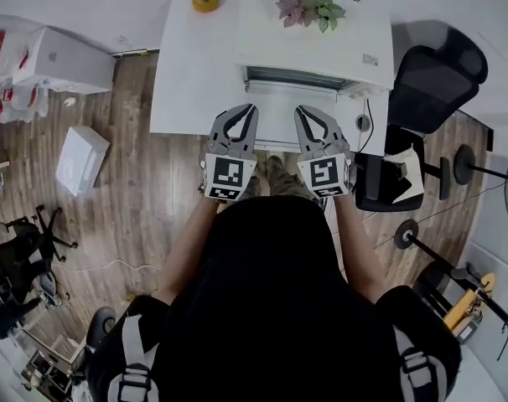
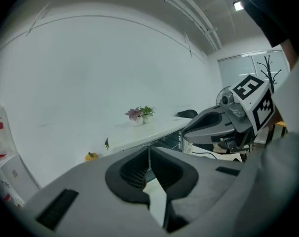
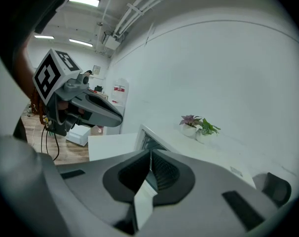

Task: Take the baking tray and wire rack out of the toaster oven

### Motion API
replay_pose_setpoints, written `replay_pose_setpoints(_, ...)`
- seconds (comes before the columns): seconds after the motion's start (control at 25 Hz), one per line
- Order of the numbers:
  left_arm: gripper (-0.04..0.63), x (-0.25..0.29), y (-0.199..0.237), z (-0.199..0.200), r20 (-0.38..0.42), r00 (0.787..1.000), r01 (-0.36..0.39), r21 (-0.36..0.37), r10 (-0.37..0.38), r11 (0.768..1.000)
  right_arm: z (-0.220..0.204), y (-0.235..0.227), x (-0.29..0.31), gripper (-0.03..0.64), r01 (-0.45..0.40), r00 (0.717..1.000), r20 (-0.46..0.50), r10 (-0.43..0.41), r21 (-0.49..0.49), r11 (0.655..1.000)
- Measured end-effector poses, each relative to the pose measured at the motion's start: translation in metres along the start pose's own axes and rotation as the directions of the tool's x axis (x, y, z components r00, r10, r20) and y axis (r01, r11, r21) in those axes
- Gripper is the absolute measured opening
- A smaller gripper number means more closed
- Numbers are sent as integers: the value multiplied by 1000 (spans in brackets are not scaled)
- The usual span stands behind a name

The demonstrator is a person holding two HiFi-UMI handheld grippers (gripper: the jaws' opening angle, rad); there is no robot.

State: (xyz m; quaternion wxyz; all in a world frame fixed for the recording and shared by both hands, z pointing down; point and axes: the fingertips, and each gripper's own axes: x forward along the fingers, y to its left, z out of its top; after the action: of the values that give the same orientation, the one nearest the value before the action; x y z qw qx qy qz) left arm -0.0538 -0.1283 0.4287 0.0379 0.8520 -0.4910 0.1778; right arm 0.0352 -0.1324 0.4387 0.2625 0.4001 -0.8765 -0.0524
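Head view, what do you see there? – Colleague

I see my left tool (image 1: 251,110) and my right tool (image 1: 302,111) side by side above the lowered door (image 1: 279,128) of the toaster oven (image 1: 271,48), in the upper middle of the frame. Both are clenched, with nothing between the jaws. – Me

And the baking tray and wire rack? – Colleague

I cannot make them out. I judge they are inside the dark opening (image 1: 296,78), not taken out yet. My worries are these. If I go in with the jaws closed, I only push the tray deeper. If I come too low, I knock the door. If I pull at one edge only, the tray can tilt and scrape, and the rack can catch on its rails. A hard pull may also slide the oven on the table (image 1: 195,82) and shake the plant pots (image 1: 308,11) on top. – Me
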Motion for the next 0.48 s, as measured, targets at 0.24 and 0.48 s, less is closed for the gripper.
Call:
replay_pose_setpoints(0.24, 34, 34, -10, -1, -49, 999, 12, 68, -9, 998, -23, -28, 7, 32, 18, 999, -27, -19, -37, 999)
replay_pose_setpoints(0.48, 35, 70, -26, -10, -103, 995, 8, 139, 6, 990, -54, -56, 12, 32, 14, 999, -51, -16, -45, 999)
